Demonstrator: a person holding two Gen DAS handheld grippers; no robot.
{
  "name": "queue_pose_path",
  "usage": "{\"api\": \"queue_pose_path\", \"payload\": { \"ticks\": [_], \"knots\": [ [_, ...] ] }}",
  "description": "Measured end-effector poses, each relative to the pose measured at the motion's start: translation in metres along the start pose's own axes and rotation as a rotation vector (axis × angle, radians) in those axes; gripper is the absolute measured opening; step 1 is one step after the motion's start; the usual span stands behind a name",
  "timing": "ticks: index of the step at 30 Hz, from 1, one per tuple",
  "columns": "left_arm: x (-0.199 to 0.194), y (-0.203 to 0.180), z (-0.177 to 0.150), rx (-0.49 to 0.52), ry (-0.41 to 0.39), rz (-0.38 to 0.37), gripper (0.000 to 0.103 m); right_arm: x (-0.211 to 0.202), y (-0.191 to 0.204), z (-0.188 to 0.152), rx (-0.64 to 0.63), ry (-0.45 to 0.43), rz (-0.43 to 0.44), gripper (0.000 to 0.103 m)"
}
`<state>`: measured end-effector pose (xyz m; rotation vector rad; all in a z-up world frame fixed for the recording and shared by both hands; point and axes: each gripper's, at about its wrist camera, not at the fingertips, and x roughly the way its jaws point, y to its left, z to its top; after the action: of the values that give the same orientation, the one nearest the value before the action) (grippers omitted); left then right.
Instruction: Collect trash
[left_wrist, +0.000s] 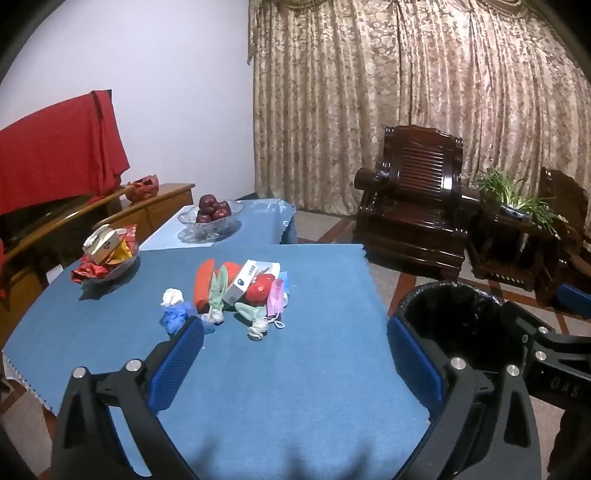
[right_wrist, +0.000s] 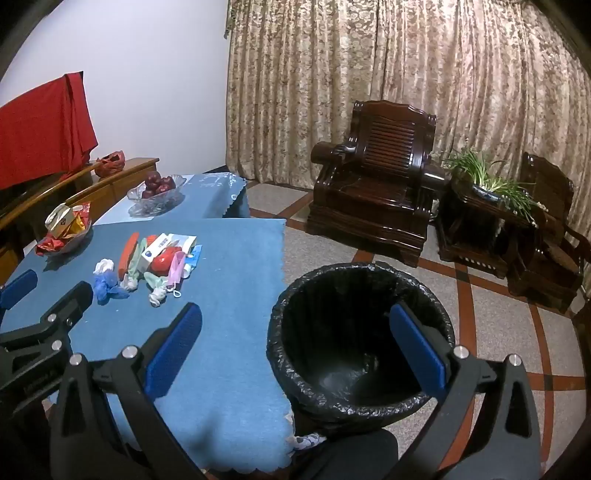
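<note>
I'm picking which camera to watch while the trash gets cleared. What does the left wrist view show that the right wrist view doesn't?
Only the left wrist view: the left tongs open over the blue tablecloth, with the trash pile closer.

Only the right wrist view: the whole black-lined trash bin on the floor, its inside visible, framed by the open right tongs.

Both: pile, apple bowl, snack dish, armchair, curtain.

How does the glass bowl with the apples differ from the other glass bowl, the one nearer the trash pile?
The apple bowl holds only dark red apples; the nearer bowl holds a small carton and red and yellow wrappers. The apple bowl stands on the farther table; the nearer bowl stands on the table with the trash. Both are clear glass.
</note>
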<state>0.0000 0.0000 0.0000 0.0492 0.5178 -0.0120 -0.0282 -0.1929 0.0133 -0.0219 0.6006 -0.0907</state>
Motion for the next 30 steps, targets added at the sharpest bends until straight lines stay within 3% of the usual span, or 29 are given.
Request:
{"api": "queue_pose_path", "payload": {
  "ticks": [30],
  "knots": [
    [0.0014,0.0057,-0.0047,0.0,0.009,0.004,0.097,0.0016,0.0019,0.0011,0.0,0.002,0.001,0.098]
  ]
}}
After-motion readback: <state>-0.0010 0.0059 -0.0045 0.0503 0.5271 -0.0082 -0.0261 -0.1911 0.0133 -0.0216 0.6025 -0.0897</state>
